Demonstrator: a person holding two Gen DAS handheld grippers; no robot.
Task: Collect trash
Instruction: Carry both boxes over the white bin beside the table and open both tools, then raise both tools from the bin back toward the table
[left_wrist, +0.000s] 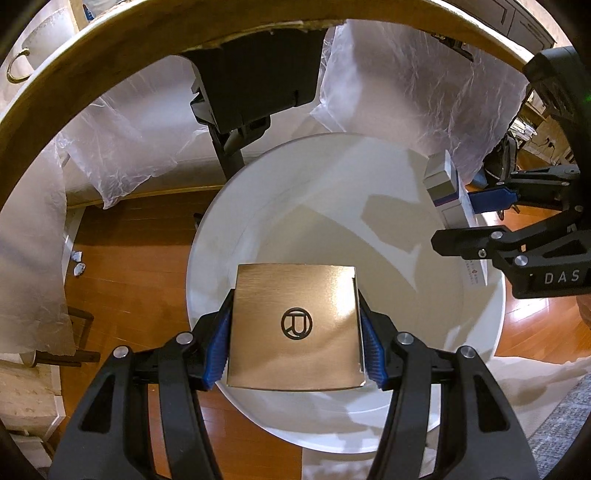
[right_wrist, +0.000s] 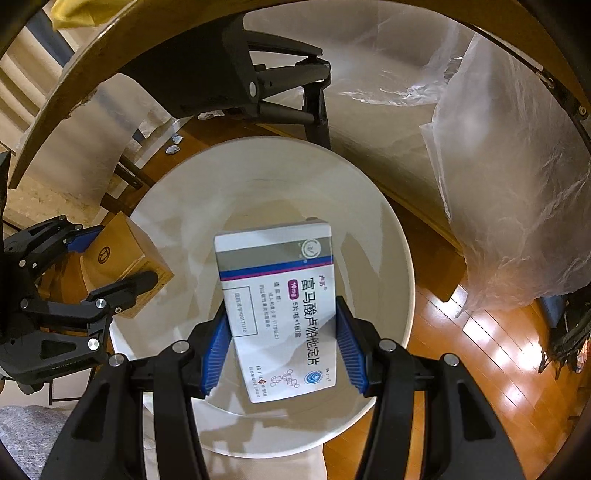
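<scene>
My left gripper (left_wrist: 295, 350) is shut on a gold box (left_wrist: 295, 325) with a round logo, held above the open white round bin (left_wrist: 369, 166). My right gripper (right_wrist: 282, 347) is shut on a white medicine box (right_wrist: 277, 295) with a blue and magenta stripe, also held over the bin (right_wrist: 258, 166). In the left wrist view the right gripper (left_wrist: 480, 221) and its medicine box (left_wrist: 443, 184) show at the bin's right rim. In the right wrist view the left gripper (right_wrist: 103, 266) and the gold box (right_wrist: 125, 258) show at the bin's left rim.
The bin stands on a wooden floor (left_wrist: 129, 240) under a round wooden table edge (left_wrist: 110, 55). Clear plastic sheeting (right_wrist: 509, 184) hangs nearby. A black tripod leg (left_wrist: 229, 147) stands behind the bin. Small crumpled paper bits (left_wrist: 78, 262) lie on the floor.
</scene>
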